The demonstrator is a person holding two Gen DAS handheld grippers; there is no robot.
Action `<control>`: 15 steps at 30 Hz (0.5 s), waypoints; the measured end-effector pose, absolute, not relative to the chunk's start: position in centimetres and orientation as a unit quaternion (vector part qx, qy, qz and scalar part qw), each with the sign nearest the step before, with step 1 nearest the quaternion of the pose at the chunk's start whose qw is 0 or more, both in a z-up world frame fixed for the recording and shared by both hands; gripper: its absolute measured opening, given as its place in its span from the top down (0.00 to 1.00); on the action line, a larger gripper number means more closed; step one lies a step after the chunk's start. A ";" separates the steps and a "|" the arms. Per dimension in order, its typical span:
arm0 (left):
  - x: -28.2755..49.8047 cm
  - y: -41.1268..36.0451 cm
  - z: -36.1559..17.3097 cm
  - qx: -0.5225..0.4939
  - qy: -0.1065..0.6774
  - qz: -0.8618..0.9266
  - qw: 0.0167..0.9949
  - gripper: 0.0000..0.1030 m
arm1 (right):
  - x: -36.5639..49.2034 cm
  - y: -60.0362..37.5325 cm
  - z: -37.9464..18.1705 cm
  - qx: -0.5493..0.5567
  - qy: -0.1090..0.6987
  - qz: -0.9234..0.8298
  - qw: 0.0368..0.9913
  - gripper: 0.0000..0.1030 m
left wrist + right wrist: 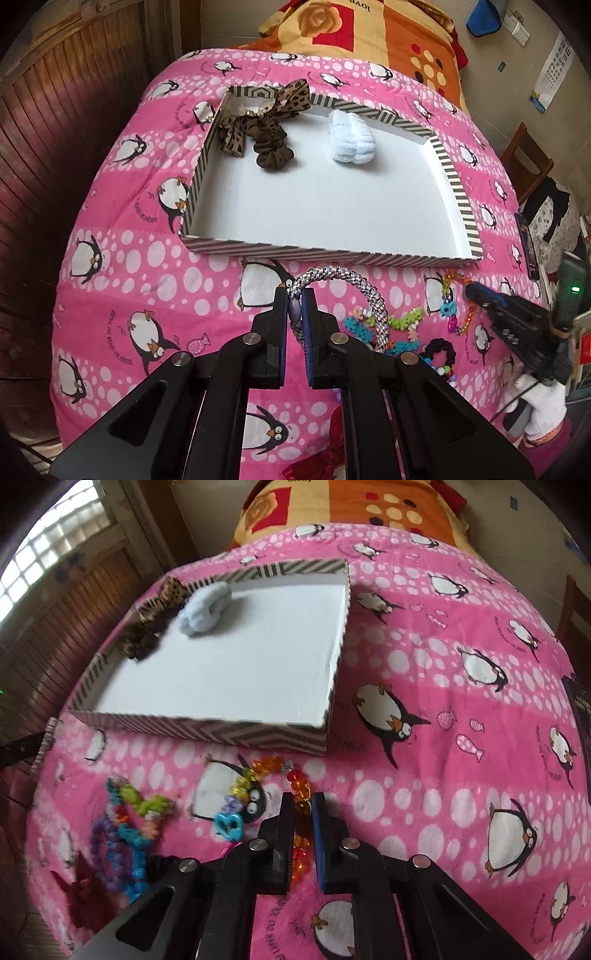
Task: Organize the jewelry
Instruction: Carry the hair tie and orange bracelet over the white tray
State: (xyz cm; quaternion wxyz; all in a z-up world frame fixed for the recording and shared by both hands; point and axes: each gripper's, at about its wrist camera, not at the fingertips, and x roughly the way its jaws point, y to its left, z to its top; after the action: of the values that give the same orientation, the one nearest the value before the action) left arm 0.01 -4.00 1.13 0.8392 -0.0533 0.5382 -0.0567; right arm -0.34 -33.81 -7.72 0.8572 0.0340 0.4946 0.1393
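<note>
Two grippers, each clamped on a piece of jewelry, work over a bed. The left gripper (294, 295) is closed on a silver braided bracelet (341, 280), whose loop arches free to the right of the jaws, just short of the near wall of the striped tray (317, 254). The right gripper (303, 799) is nearly closed around an orange-red bead strand (300, 794) that lies on the pink penguin blanket (424, 709); whether the strand is lifted cannot be told.

To do the step well, judged from these views: carry the braided bracelet over the near wall and release it on bare white floor, apart from the leopard scrunchies (258, 122) and the pale blue scrunchie (351, 134) at the far end. The bead strand is loose and jointed, so a pinch at mid-length and a slow lift should keep it from dragging its multicoloured neighbours (140, 812).

The bed is soft and rounded, so the tray may tip if pressed. Around it: dark wood panelling (55, 147), an orange patterned quilt (388, 29), a wooden chair (524, 155). A white-gloved hand (543, 410) holds the right gripper.
</note>
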 end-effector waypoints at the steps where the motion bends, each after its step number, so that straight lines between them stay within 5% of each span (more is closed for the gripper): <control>1: 0.1 -3.9 1.3 -0.054 0.537 -0.055 0.840 0.94 | -0.6 -33.9 -7.0 0.033 0.487 0.142 0.861 0.92; 15: 5.3 -4.7 3.0 -0.057 0.517 -0.050 0.853 0.94 | 0.5 -33.0 3.8 0.026 0.402 0.189 0.896 0.92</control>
State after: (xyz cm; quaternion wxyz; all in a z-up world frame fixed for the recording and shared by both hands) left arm 5.27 -4.67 3.00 0.8527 -0.0567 0.5169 -0.0502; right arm 0.55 -32.98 3.84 0.8958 0.0265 0.4015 0.1887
